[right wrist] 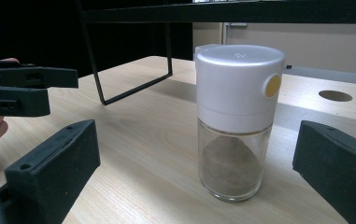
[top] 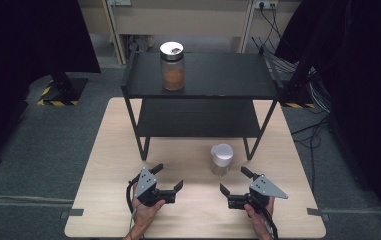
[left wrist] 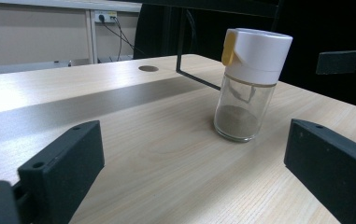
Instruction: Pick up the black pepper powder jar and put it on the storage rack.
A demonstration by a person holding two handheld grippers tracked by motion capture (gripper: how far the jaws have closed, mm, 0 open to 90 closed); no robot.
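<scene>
A small glass shaker [top: 222, 159] with a white cap and a yellow button stands upright on the wooden table [top: 113, 165], just in front of the black rack [top: 203, 85]. It holds a little brown powder. My left gripper [top: 168, 176] is open, low over the table to the shaker's left. My right gripper [top: 233, 180] is open just in front of the shaker. In the left gripper view the shaker [left wrist: 249, 93] stands beyond the open jaws. In the right gripper view the shaker [right wrist: 235, 126] stands close, between the spread jaws, untouched.
A taller jar [top: 172, 66] of orange-brown powder with a metal lid stands on the rack's top shelf, at its left. The lower shelf [top: 198, 120] is bare. The left gripper [right wrist: 21, 86] and its hand show at the left of the right gripper view.
</scene>
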